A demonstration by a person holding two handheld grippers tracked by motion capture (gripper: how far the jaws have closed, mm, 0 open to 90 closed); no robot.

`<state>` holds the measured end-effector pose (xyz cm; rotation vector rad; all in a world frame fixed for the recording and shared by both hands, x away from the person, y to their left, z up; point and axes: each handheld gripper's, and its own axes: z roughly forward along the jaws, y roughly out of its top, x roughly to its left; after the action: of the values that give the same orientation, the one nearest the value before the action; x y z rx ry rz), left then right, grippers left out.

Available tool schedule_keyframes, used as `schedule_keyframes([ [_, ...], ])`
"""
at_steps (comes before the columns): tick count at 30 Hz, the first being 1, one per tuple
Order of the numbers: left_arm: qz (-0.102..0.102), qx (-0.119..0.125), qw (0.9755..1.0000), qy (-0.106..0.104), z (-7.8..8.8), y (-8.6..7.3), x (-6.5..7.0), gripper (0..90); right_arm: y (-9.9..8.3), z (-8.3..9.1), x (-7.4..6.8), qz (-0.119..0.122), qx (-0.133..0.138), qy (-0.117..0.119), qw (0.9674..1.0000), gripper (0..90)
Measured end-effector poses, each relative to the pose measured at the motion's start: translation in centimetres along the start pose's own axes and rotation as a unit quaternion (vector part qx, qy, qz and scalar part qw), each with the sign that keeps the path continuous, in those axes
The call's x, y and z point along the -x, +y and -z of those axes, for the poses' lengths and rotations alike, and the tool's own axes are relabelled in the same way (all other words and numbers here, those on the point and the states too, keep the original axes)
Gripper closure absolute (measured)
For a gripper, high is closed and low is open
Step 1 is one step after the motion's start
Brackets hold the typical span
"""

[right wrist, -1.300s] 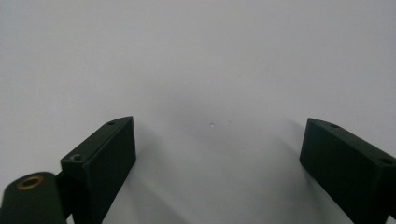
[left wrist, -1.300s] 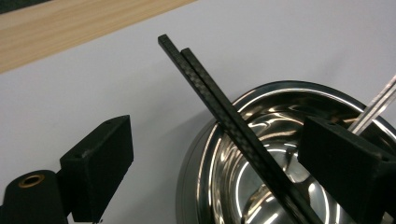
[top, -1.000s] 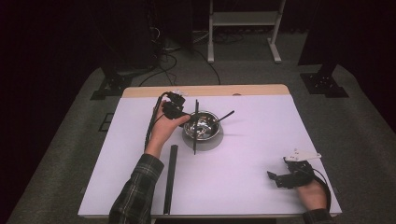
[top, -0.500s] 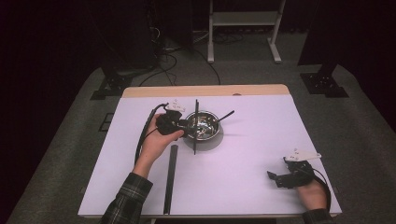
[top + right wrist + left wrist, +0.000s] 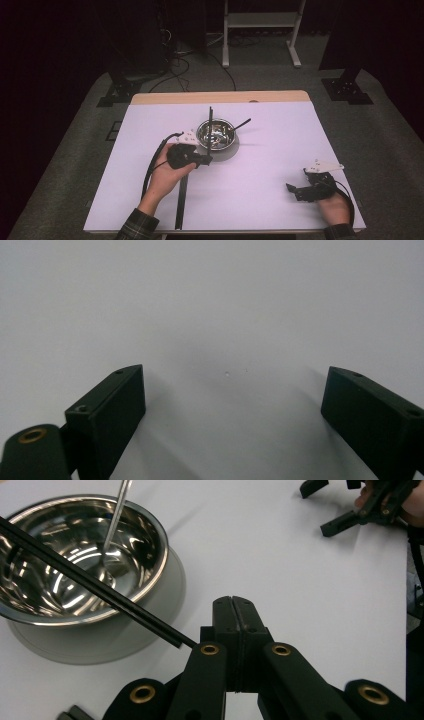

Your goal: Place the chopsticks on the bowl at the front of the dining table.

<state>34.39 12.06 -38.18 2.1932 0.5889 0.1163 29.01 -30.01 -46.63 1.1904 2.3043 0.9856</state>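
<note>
1. Left gripper (image 5: 204,160): held just in front of the steel bowl (image 5: 216,134), near the middle of the white table (image 5: 270,150). Its jaws have just been closing and now meet flat against each other in the left gripper view (image 5: 233,611), with nothing between them.
2. Black rod (image 5: 90,582): lies across the bowl's rim; its near end sits just beside the closed jaws, ungripped.
3. Metal utensil (image 5: 116,517): leans inside the bowl, its handle rising over the rim.
4. Second black rod (image 5: 181,200): lies on the table beside the left forearm.
5. Right gripper (image 5: 296,190): rests near the table's right front corner, well apart from the bowl; its jaws stand wide open over bare table (image 5: 230,405).
</note>
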Motion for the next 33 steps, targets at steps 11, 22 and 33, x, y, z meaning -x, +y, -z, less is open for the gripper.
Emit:
schedule_keyframes([
  [11,-0.003,-0.018,0.9998,0.011,-0.7,-2.3,0.7,90.0,0.0,0.0,0.0,0.001,0.000,0.000,1.0000,9.2],
  [22,-0.001,-0.037,0.9992,0.016,-2.1,-2.5,0.2,90.0,0.0,0.0,0.0,0.001,0.000,0.000,1.0000,9.1],
  [33,0.005,-0.037,0.9991,0.018,-2.5,-2.5,-0.3,90.0,0.0,0.0,0.0,0.000,0.000,0.000,1.0000,9.1],
])
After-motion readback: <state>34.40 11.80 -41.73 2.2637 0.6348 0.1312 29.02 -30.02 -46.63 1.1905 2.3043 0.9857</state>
